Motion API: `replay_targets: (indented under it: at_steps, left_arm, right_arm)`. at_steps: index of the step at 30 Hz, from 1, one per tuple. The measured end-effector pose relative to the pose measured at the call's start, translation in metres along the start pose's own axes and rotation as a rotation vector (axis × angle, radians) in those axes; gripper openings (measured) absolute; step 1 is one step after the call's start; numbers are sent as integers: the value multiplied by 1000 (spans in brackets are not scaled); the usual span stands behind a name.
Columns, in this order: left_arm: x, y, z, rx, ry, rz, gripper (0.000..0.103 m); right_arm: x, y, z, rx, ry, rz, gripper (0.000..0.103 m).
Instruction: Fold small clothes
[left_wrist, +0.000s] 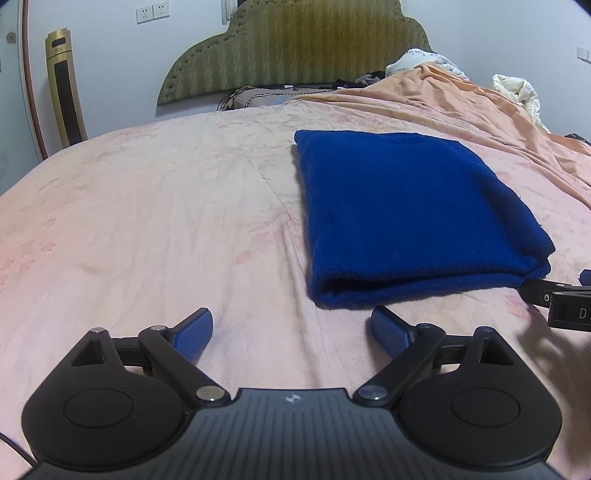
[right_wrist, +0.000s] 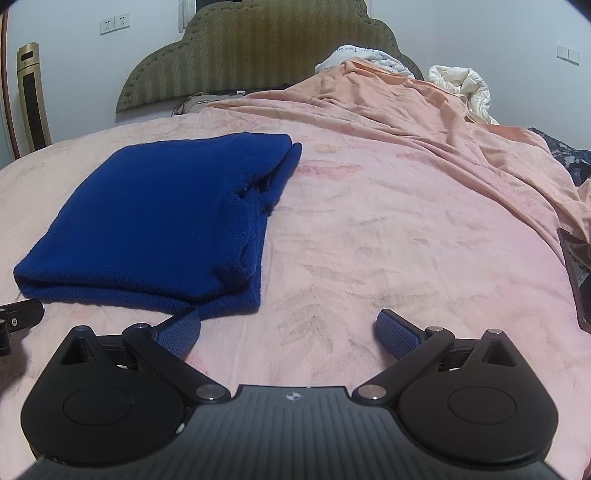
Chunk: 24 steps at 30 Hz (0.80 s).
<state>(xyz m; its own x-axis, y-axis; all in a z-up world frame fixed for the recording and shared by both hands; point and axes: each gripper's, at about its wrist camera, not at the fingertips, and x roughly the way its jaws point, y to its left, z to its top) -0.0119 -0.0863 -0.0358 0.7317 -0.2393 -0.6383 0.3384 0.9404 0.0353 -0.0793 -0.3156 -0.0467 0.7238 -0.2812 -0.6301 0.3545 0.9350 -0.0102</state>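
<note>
Blue knit garment (left_wrist: 410, 218), folded into a thick rectangle, lying flat on the pink bed sheet (left_wrist: 155, 221).

Left tool (left_wrist: 291, 328) and right tool (right_wrist: 288, 328) both spread wide, holding nothing, at the garment's near edge. Rumpled orange blanket (right_wrist: 406, 122) heaped beyond; white bedding (right_wrist: 465, 88) behind it; green headboard (left_wrist: 295, 51) at the wall; gold upright appliance (left_wrist: 64, 88) beside the bed. A dark flat item (right_wrist: 578, 269) is cut off at the right view's edge, unidentifiable.

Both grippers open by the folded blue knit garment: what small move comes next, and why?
Probably draw both back. The blue knit garment lies folded in a compact rectangle on the pink bedsheet; left gripper and right gripper are open, holding nothing.
</note>
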Motion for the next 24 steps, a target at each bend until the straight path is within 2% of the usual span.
replay_targets:
  at_steps: [15, 24]
  left_arm:
    - [1, 0, -2, 0, 7, -5, 102]
    - [1, 0, -2, 4, 10, -10, 103]
  right_arm:
    - [0, -1, -1, 6, 1, 0, 103]
    - [-5, 5, -5, 8, -1, -28, 103]
